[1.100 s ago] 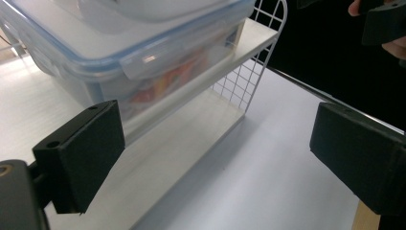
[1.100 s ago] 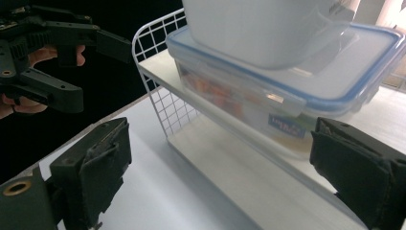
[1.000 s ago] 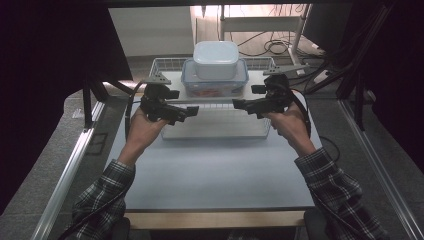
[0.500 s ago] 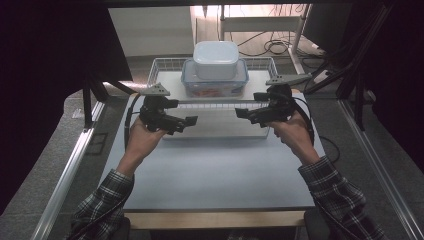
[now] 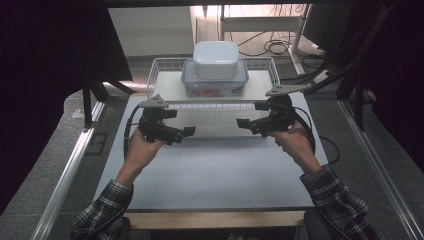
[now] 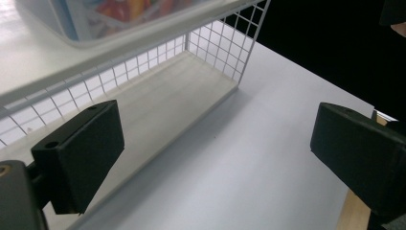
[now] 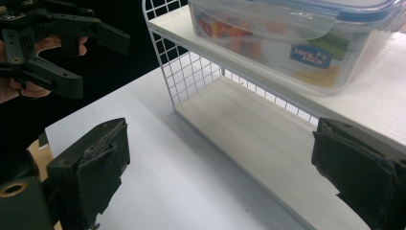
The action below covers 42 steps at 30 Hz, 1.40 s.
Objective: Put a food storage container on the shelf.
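Observation:
A white wire rack (image 5: 165, 65) stands at the far side of the table. Its upper shelf carries a clear lidded box (image 5: 215, 84) with colourful contents, and a white tub (image 5: 215, 59) sits on that box. My left gripper (image 5: 180, 123) hovers open just in front of the rack's left part, nothing between its jaws. My right gripper (image 5: 251, 116) hovers open in front of the rack's right part, also empty. The left gripper view looks past the open left gripper (image 6: 218, 143) at the rack's lower board (image 6: 167, 96). In the right gripper view the open right gripper (image 7: 225, 167) faces the clear box (image 7: 297, 43).
The pale table top (image 5: 215, 170) stretches from the rack to the wooden front edge (image 5: 215, 219). Metal rails run along the floor on both sides. Cables lie on the floor behind the rack. The left gripper (image 7: 52, 43) appears far off in the right gripper view.
Both grippers have drawn back from the rack toward the near side of the table, staying open. The rack and the boxes have not moved.

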Available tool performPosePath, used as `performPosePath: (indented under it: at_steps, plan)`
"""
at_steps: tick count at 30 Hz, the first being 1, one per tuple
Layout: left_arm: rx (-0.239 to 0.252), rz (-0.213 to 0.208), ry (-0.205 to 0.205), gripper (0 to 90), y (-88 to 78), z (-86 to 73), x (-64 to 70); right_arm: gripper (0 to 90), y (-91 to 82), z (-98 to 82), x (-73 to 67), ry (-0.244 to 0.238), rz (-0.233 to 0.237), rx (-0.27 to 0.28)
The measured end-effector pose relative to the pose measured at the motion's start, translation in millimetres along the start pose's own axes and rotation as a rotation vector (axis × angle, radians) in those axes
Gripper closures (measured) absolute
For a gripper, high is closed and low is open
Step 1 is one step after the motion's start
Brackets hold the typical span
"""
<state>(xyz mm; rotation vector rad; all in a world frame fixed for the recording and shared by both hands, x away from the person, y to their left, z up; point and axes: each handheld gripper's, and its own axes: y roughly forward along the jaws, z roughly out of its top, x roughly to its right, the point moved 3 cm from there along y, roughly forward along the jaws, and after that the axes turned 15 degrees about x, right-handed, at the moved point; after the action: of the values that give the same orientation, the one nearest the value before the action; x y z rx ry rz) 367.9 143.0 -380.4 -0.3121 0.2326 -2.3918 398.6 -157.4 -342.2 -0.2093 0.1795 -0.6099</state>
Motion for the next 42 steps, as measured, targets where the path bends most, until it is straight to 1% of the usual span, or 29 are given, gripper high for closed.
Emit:
performPosePath:
  at_steps: [3,6,11,17,21,24,27,36,42]
  plan:
    - [0.0,-0.008,-0.003,4.0,-0.6,-5.6,2.7,6.0,-2.0,-2.7,-1.7,-0.009,0.003,-0.002]
    - [-0.004,-0.012,-0.007,3.8,-1.5,-10.8,4.5,4.3,-3.6,-6.3,-3.6,-0.006,0.016,-0.001]
    - [-0.01,-0.024,-0.027,3.7,-1.6,-22.3,7.6,3.0,-5.7,-13.4,-5.6,-0.012,0.026,-0.008]
    - [-0.014,-0.029,-0.043,3.6,-1.6,-34.0,9.8,1.2,-5.6,-23.6,-8.8,-0.022,0.024,-0.033]
    - [-0.018,-0.039,-0.052,3.6,-2.4,-40.1,12.3,0.0,-6.6,-30.2,-10.7,-0.035,0.008,-0.048]
    - [-0.02,-0.042,-0.049,3.5,-4.4,-44.1,14.1,0.0,-8.5,-35.2,-11.9,-0.025,0.013,-0.052]
    - [-0.019,-0.039,-0.044,3.5,-7.6,-47.0,15.9,0.0,-11.3,-40.3,-12.9,-0.03,0.01,-0.052]
    - [-0.019,-0.009,-0.01,3.4,-15.4,-56.4,19.8,0.0,-17.7,-55.8,-12.2,-0.044,-0.012,-0.05]
    - [-0.021,0.01,-0.007,3.2,-18.1,-65.6,20.3,0.0,-20.1,-67.9,-8.6,-0.038,-0.021,-0.06]
